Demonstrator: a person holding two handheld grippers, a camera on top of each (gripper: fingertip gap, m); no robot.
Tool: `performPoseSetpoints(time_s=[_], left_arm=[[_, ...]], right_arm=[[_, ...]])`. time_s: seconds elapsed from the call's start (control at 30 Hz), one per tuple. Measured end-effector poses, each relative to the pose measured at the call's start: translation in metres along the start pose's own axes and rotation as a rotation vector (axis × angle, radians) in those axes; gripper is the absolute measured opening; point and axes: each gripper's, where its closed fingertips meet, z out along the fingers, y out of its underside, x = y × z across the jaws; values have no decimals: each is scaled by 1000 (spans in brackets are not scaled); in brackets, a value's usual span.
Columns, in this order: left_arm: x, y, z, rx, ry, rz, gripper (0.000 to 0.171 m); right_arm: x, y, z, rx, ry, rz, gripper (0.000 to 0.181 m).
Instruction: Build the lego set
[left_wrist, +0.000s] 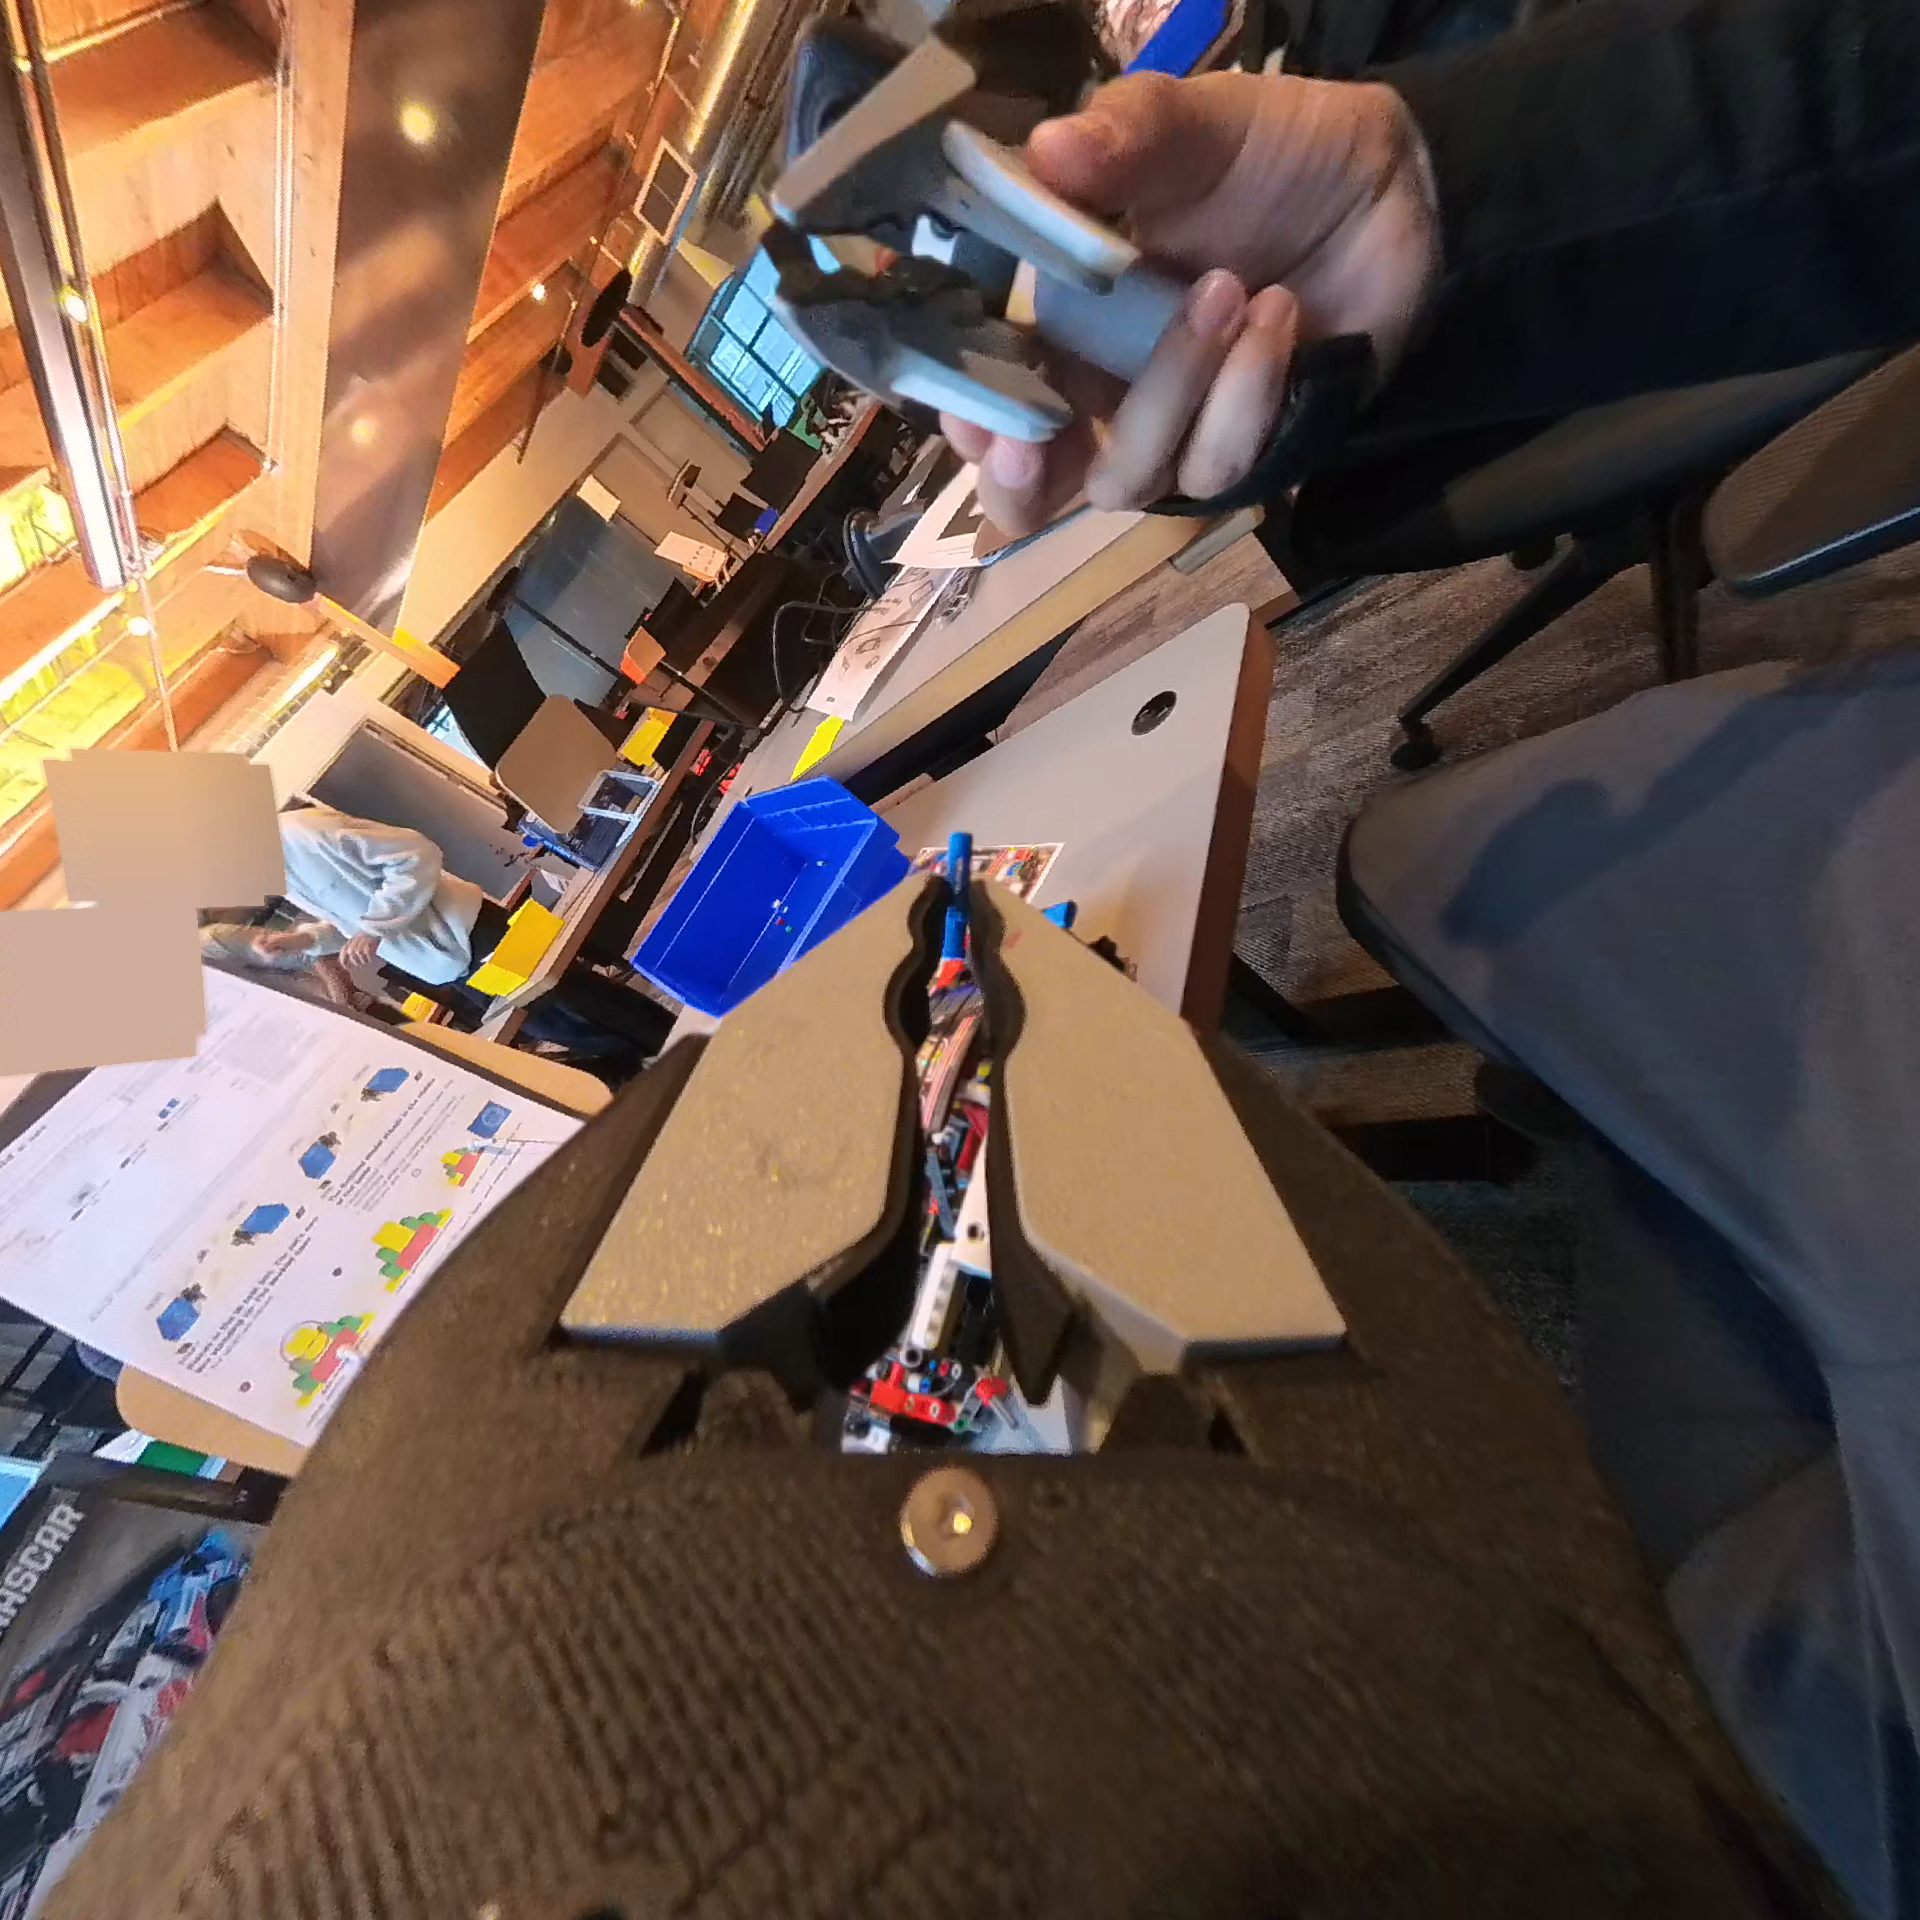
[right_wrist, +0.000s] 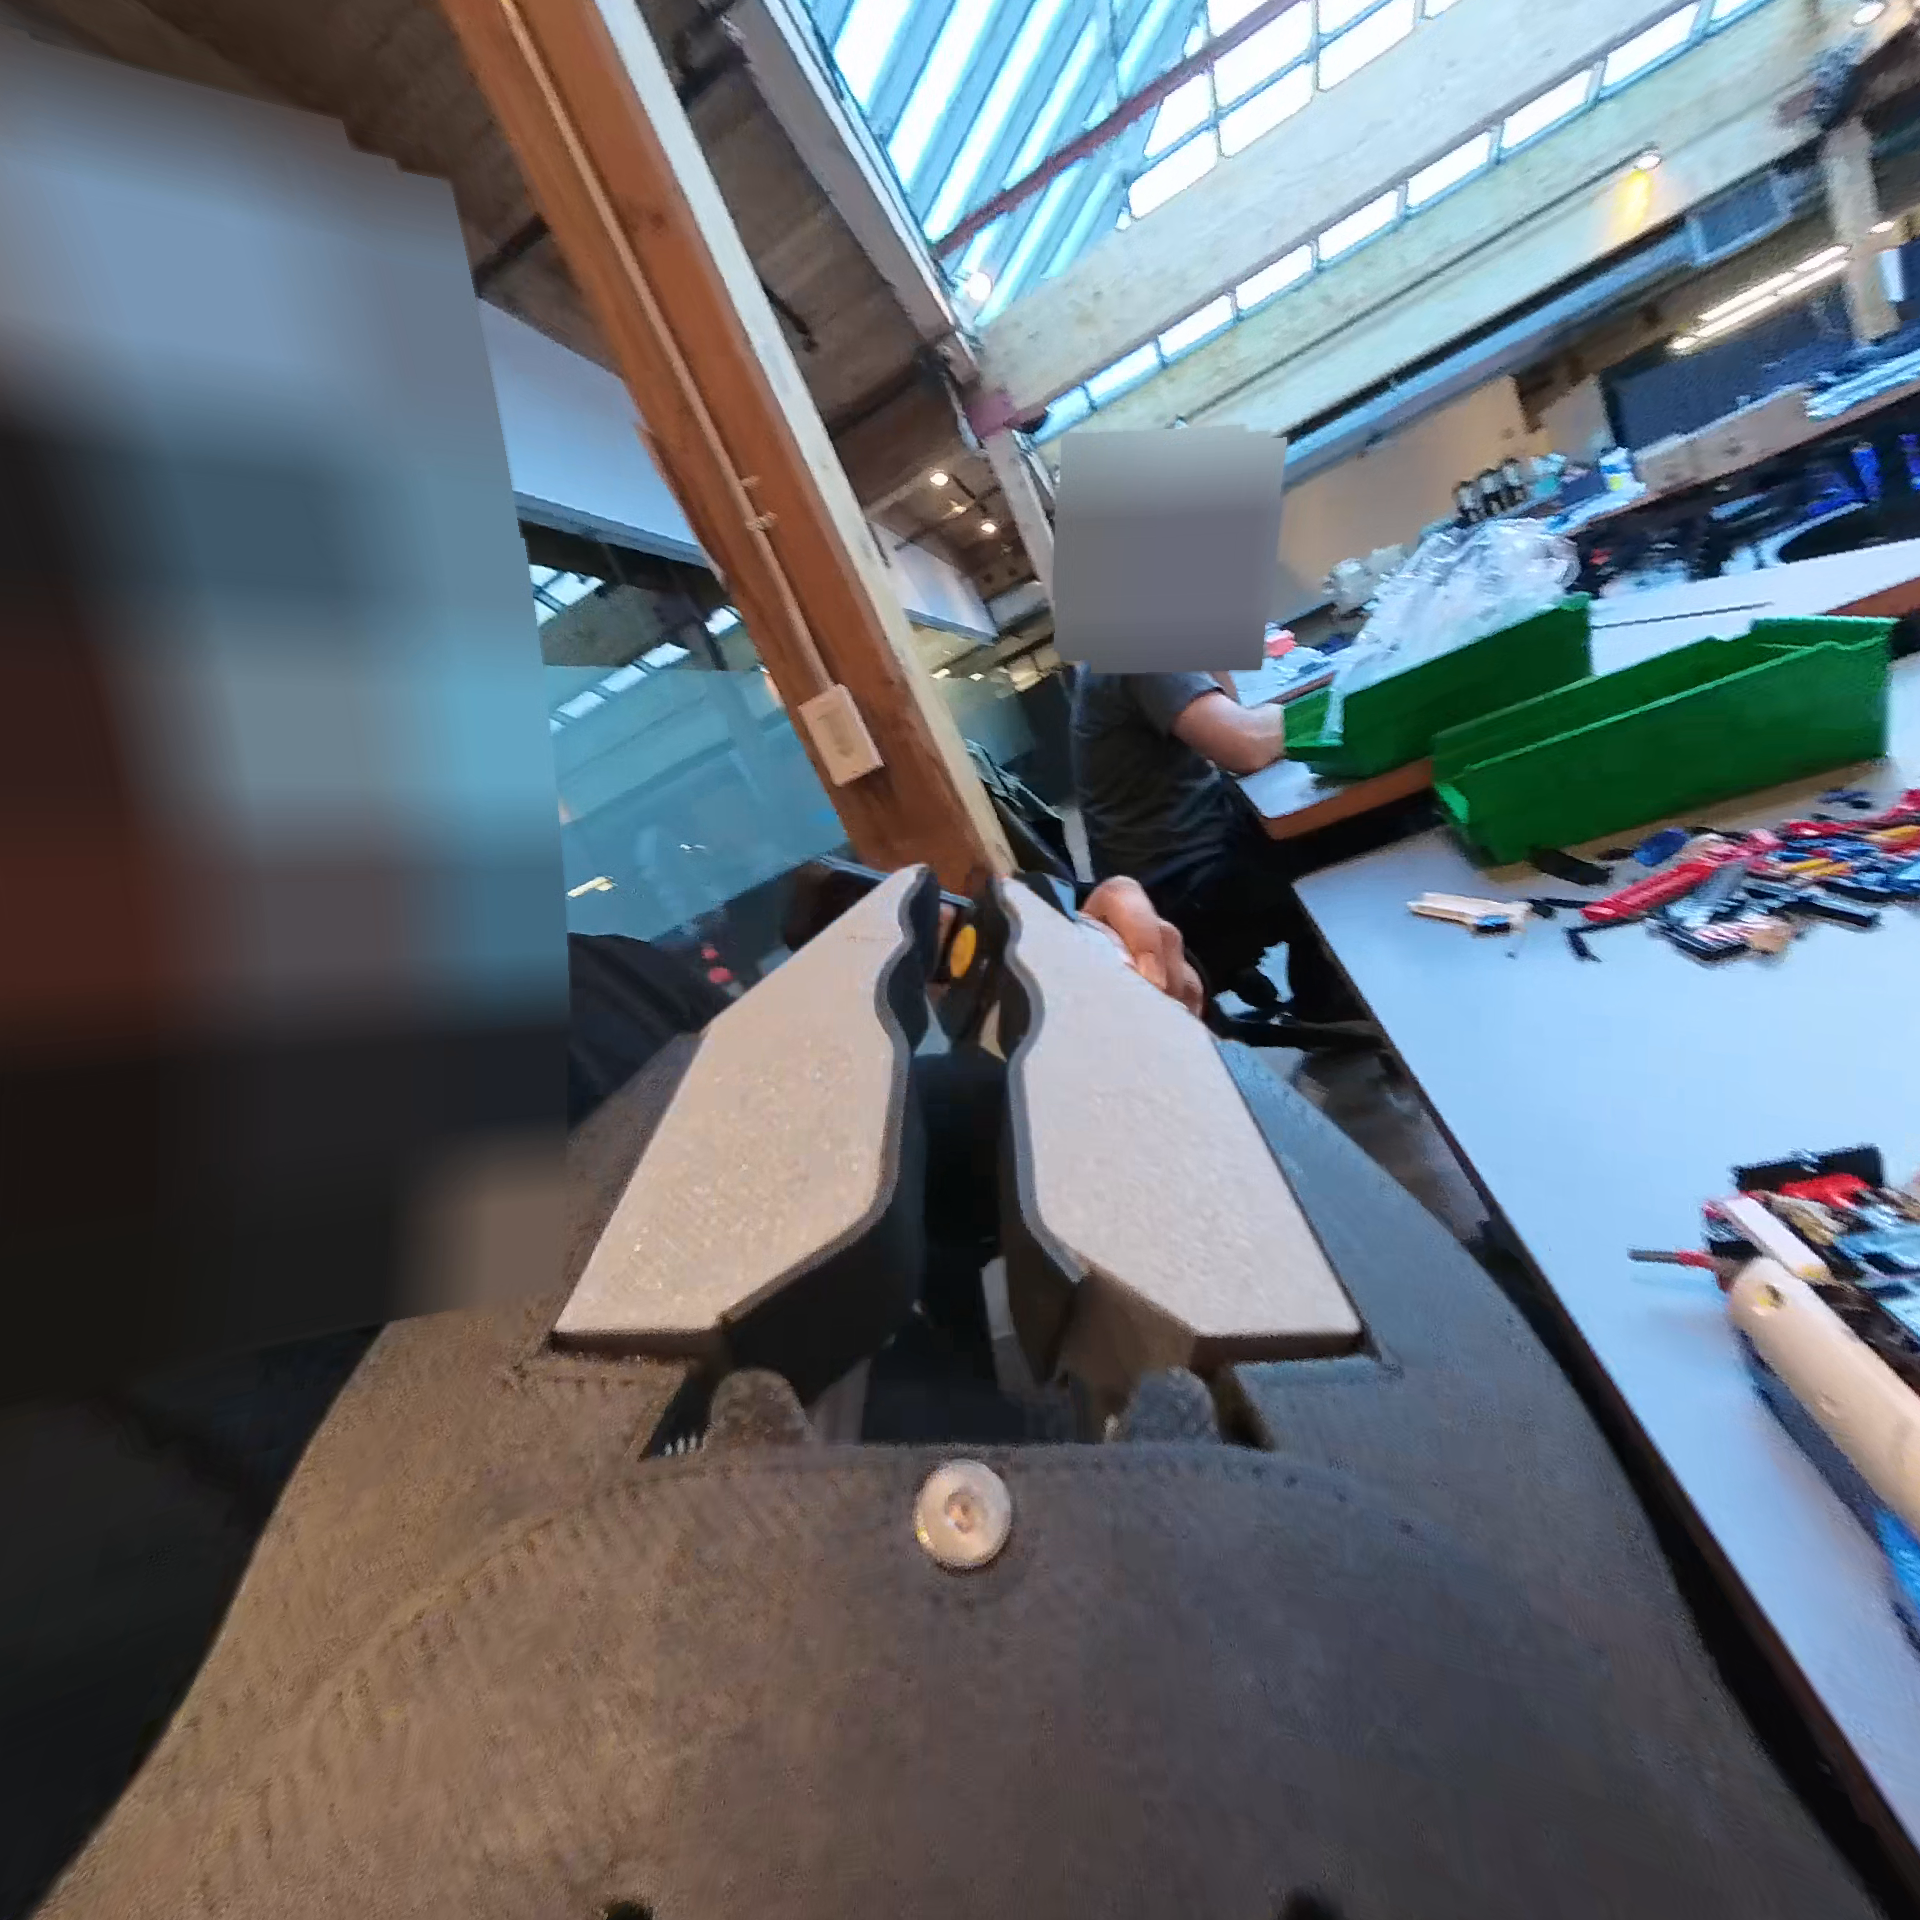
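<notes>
**Both grippers lifted, each pinching a small part**

Nearest the left camera, the left gripper had its fingers pressed nearly together on a thin blue pin that stuck out past the tips. Through the slit between them showed a cluttered heap of lego parts on the tabletop below, with a blue bin just beyond and an instruction sheet off to the left. Higher in that view, a hand held the right gripper up in the air, blurred.

In the right wrist view, the right gripper was closed on a small dark piece with a yellow-orange round end. It was pointed away from the tabletop, where loose red and black pieces lay spread near two green bins. A partly built white and black model sat at the right edge.

Judging by this, the build was well short of finished: many pieces lay unused, and the two held parts were apart and not yet joined or fitted to the model.
</notes>
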Motion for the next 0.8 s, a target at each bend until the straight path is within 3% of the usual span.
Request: performPoseSetpoints(time_s=[0.43, 0.6, 0.8], left_arm=[[-20, -19, 24, -7, -22, -125, 2], [-20, -32, 31, 0, -47, -51, 1], [-12, -41, 27, 34, -74, 47, 1]], right_arm=[[45, 31, 4, -205, 337, -168, 9], [46, 52, 16, -359, 417, -335, 17], [41, 61, 26, -444, 472, -502, 17]])
